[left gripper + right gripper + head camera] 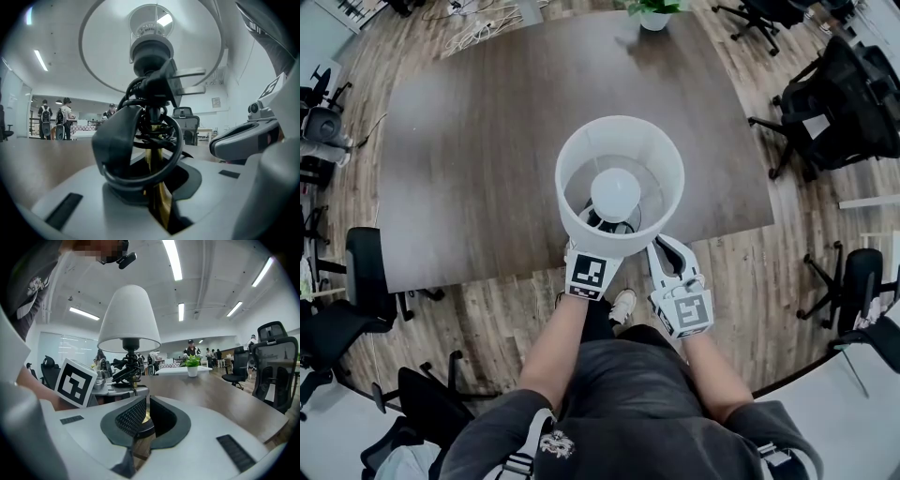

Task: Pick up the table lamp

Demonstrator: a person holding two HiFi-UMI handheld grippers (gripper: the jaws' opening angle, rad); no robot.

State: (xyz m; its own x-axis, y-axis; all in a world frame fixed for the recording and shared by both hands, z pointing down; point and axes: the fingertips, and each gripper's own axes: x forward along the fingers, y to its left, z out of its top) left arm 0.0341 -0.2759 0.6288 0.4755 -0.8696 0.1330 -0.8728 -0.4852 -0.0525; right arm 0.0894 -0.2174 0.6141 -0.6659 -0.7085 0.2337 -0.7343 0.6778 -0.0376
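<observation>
The table lamp (619, 169) stands near the table's front edge, with a white drum shade, a round bulb and a brass stem (157, 201). Its black cord and plug (159, 84) are coiled around the stem. My left gripper (591, 267) reaches in under the shade and is shut on the stem, which runs up between its jaws (157, 187). My right gripper (667, 253) hangs just right of the lamp with its jaws nearly touching (143, 416) and nothing held. From the right gripper view the lamp (129, 317) and the left gripper (117, 385) sit a little ahead and left.
The dark wooden table (487, 141) stretches away behind the lamp. A potted plant (654, 14) stands at its far edge. Black office chairs (844, 94) are at the right, and another chair (366, 272) is at the left. People stand far off across the room.
</observation>
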